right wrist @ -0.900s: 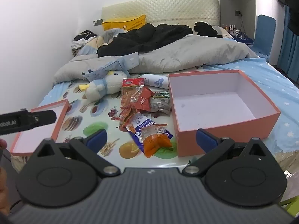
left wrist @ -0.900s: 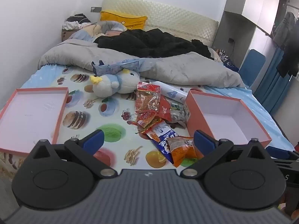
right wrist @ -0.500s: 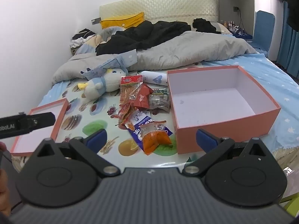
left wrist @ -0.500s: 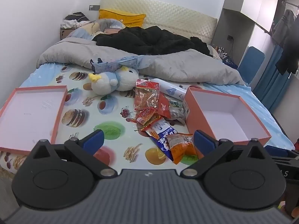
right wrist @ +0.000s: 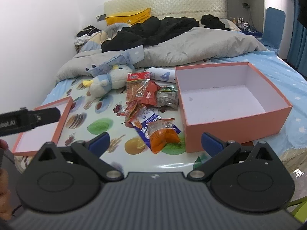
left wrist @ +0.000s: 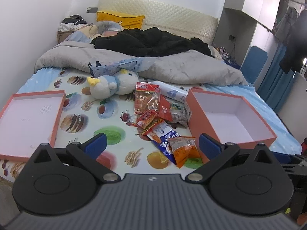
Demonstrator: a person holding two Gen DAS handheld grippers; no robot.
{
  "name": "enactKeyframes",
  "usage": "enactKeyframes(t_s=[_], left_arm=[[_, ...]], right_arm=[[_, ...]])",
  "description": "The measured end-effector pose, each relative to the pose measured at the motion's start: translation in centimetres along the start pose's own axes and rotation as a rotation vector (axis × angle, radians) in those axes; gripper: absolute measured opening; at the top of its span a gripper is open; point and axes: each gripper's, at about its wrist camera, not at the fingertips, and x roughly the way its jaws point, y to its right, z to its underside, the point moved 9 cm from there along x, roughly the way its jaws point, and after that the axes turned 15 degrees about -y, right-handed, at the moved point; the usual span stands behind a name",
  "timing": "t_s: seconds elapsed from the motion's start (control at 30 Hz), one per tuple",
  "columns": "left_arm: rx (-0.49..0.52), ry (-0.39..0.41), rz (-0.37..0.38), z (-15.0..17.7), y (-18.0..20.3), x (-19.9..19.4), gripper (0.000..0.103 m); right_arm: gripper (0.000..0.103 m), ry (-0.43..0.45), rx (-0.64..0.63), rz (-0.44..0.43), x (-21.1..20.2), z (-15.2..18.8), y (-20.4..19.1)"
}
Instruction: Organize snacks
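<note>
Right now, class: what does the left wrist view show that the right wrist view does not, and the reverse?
Only the left wrist view shows the whole shallow lid unobstructed, and clothes hanging at far right. Only the right wrist view shows the other device crossing the lid, and the box's full interior. Both share the snack pile, the plush penguin, the grey duvet, and an open, empty gripper up front: left gripper, right gripper.

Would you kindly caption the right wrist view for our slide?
Open right gripper faces snack packets piled beside an empty pink box on the bed.
</note>
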Motion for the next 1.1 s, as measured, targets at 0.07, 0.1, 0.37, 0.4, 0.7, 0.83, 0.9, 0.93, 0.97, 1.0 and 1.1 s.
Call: enactKeyframes(t_s=[0.07, 0.1, 0.37, 0.4, 0.7, 0.83, 0.9, 0.93, 0.97, 1.0, 1.1], left_arm=[[-0.003, -0.004, 0.005, 0.2, 0.1, -0.2, 0.103], [-0.004, -0.001, 0.012, 0.2, 0.1, -0.3, 0.103], [0.001, 0.011, 0.021, -0.1, 0.2, -0.9, 0.103], [0.001, 0.014, 0.023, -0.1, 0.3, -0.9, 0.103], [0.006, 0.013, 0.027, -0.2, 0.5, -1.1, 0.103], [0.013, 0.009, 0.032, -0.3, 0.7, -1.2, 0.103], [0.018, 0.004, 0.033, -0.4, 0.9, -1.1, 0.103], [0.020, 0.000, 0.034, -0.4, 1.0, -1.0, 0.103], [0.022, -0.004, 0.035, -0.4, 1.0, -0.9, 0.103], [0.025, -0.006, 0.036, -0.4, 1.0, -0.9, 0.103], [0.031, -0.011, 0.038, -0.6, 1.2, -0.8, 0.103]], right_arm=[[0.103, -0.014, 0.008, 0.000, 0.1, 0.1, 0.1], [0.103, -0.015, 0.006, -0.004, 0.0, 0.1, 0.0], [0.103, 0.001, 0.004, 0.008, -0.4, -0.1, 0.1], [0.103, 0.001, 0.003, 0.006, -0.4, -0.2, 0.1], [0.103, -0.009, 0.003, 0.002, -0.5, -0.2, 0.1], [0.103, -0.015, 0.003, 0.003, -0.4, -0.2, 0.2], [0.103, -0.018, 0.004, 0.004, -0.2, -0.3, 0.2], [0.103, -0.022, 0.004, 0.006, -0.1, -0.2, 0.2], [0.103, -0.028, 0.005, 0.007, 0.0, -0.2, 0.2], [0.103, -0.030, 0.008, 0.005, 0.1, -0.2, 0.3], [0.103, -0.033, 0.007, 0.007, 0.1, -0.3, 0.3]])
